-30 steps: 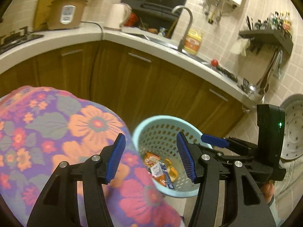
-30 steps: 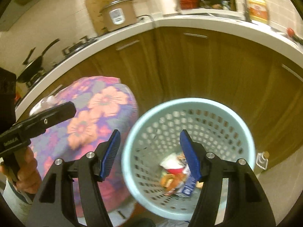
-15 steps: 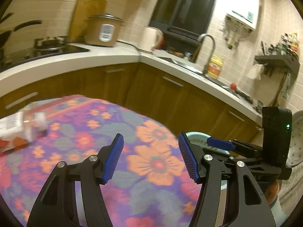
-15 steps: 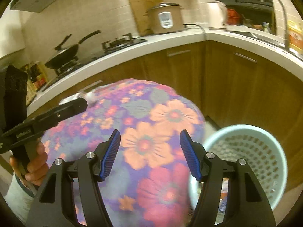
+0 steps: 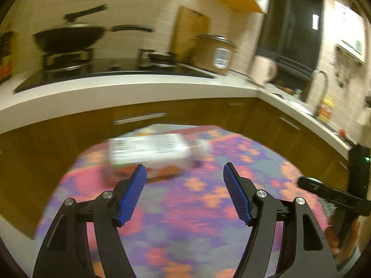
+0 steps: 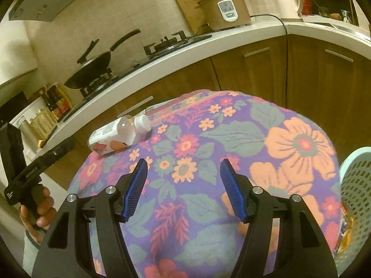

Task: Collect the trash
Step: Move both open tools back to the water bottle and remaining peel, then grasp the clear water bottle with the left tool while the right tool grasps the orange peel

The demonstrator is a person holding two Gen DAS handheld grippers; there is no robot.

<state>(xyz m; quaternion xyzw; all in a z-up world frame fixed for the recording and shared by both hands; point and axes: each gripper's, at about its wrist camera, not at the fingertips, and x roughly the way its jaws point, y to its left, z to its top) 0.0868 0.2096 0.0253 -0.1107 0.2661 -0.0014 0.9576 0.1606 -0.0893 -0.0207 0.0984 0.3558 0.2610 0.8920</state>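
Lying on its side on the floral tablecloth (image 6: 208,139), the plastic bottle (image 6: 116,136) rests near the cloth's far left edge in the right wrist view, the edge toward the kitchen counter (image 6: 185,53). Its long axis runs roughly along that edge, with the white cap (image 6: 143,123) pointing right and slightly away, toward the rice cooker (image 6: 223,9). In the left wrist view the bottle (image 5: 150,153) is blurred, lying crosswise just beyond the fingertips, its cap end to the right.

The left gripper (image 5: 184,193) hangs over the cloth short of the bottle; its jaws have just been opening, stand wide apart, and nothing is between them. The right gripper (image 6: 183,185) hovers over the middle of the cloth, well apart from the bottle, jaws also spread with nothing gripped. A pale blue perforated basket (image 6: 354,185) stands just off the cloth's right edge, with wrappers inside.
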